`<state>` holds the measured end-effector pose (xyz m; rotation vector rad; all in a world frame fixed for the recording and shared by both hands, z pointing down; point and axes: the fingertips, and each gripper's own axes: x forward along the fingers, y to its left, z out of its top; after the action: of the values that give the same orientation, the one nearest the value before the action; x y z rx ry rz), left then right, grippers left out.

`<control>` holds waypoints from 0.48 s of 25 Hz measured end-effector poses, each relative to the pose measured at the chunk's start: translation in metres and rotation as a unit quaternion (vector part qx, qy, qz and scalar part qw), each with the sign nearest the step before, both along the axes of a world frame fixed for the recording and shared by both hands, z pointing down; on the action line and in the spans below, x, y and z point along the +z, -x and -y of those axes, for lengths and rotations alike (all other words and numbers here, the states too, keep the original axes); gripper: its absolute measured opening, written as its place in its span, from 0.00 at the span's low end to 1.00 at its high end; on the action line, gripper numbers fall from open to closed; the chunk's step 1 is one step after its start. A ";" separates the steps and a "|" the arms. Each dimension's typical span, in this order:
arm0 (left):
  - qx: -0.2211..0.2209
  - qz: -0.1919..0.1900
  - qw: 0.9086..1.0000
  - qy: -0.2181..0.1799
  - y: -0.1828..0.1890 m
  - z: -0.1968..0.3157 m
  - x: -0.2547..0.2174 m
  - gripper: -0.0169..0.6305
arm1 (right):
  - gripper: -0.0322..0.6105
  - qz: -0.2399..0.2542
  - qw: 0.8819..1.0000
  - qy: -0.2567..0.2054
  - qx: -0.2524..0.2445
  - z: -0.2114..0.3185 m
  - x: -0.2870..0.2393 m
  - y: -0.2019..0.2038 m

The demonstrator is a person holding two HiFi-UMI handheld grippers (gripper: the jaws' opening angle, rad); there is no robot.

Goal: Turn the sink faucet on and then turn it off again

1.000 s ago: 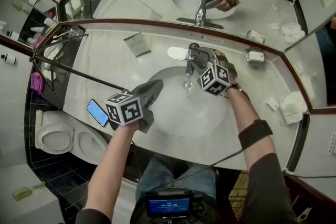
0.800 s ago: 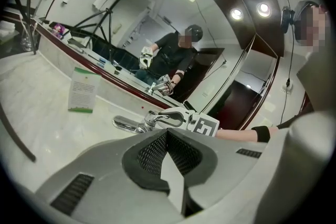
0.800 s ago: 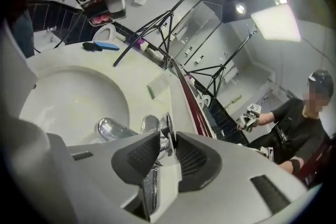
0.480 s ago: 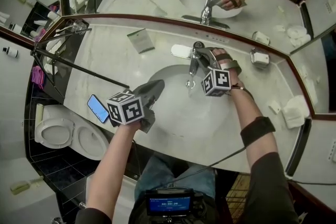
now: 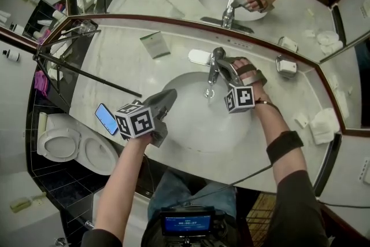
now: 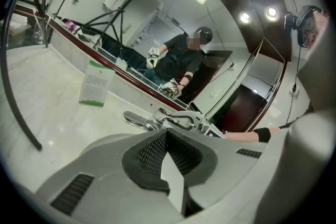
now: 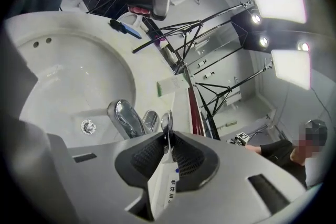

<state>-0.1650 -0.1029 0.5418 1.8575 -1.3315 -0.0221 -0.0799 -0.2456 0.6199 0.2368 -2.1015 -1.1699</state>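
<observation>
Item: chrome faucet, curved spout, at the back rim of the sink, just left of my right fingers. My right gripper points down, its jaws just closed onto the thin lever handle. Its wrist has rolled since a second ago and its marker cube sits lower. My left gripper has its jaws together and empty, with the faucet well beyond its fingertips.

Chinese characters "非饮用" on a white label at the faucet handle
</observation>
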 end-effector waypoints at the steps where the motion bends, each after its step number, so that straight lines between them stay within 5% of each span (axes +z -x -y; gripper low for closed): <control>1: -0.003 -0.002 1.000 0.000 0.002 0.000 0.000 0.03 | 0.15 -0.002 1.000 -0.005 -0.005 -0.002 0.001 -0.001; 12: -0.011 -0.007 1.000 0.004 0.000 -0.001 0.003 0.03 | 0.14 -0.018 0.999 -0.030 -0.020 -0.013 0.011 -0.002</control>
<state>-0.1650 -0.1021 0.5452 1.8327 -1.3409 -0.0424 -0.0777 -0.2330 0.6306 0.2002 -2.0506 -1.2531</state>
